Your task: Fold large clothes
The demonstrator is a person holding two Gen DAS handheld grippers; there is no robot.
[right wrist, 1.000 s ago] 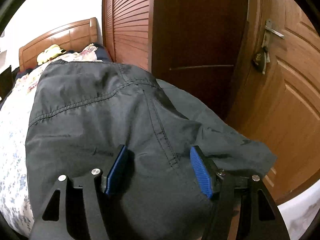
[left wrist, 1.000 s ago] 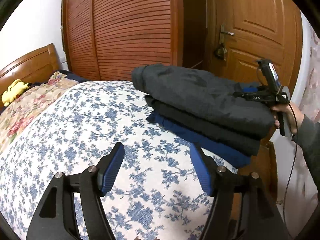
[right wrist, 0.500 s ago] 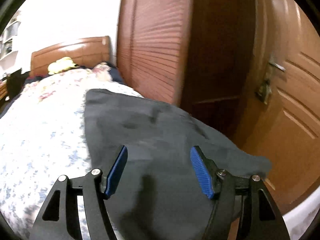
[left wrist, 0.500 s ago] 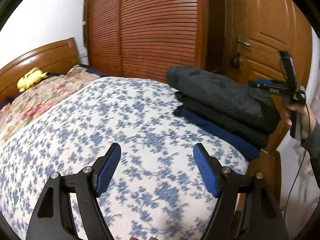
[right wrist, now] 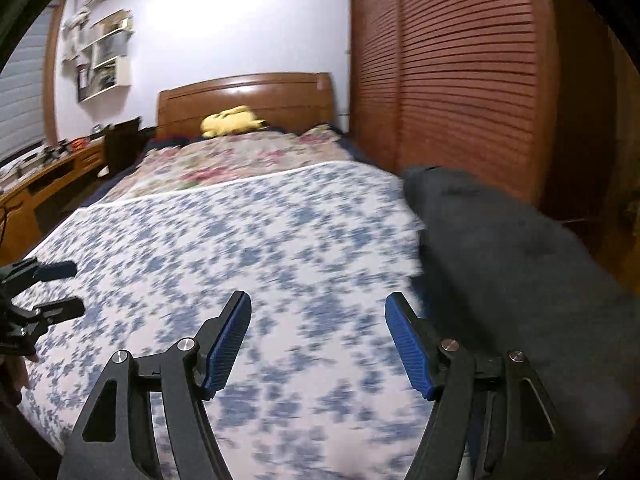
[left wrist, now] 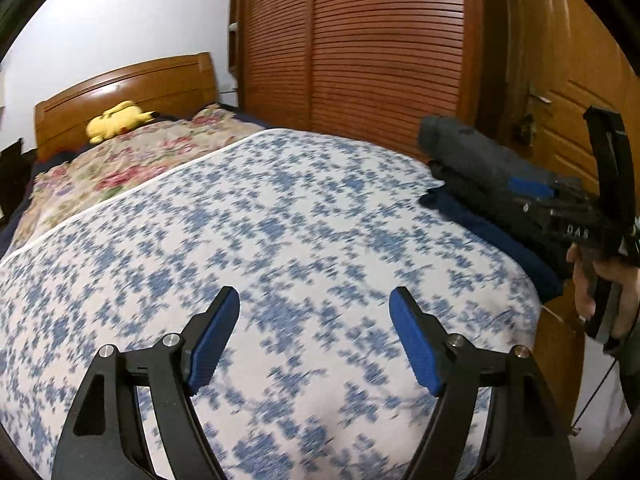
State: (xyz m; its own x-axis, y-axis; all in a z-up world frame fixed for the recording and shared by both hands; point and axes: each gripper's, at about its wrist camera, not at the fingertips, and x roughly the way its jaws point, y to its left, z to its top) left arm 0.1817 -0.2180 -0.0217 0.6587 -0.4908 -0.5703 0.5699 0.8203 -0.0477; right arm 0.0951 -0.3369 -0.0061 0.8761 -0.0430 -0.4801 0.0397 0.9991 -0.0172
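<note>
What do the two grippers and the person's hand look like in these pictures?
The left gripper and the right gripper both have black angular metal frames, silver pivot screws and ribbed blue finger pads. Seen from the left wrist, the right gripper's body shows white letters resembling "DAS", a thin black cable hangs beneath, and the bare right hand wears a dark sleeve.

The left wrist view is taken from the foot of the bed [left wrist: 280, 220], low over the blue-flowered cover and faced toward the headboard [left wrist: 128, 88]. The right wrist view is set at the foot too, further right, with the folded clothes stack [right wrist: 500, 248] close at its right edge. The cover, headboard, yellow plush toy [left wrist: 118, 118], slatted wardrobe [left wrist: 360, 52] and stack are shared by both views.
</note>
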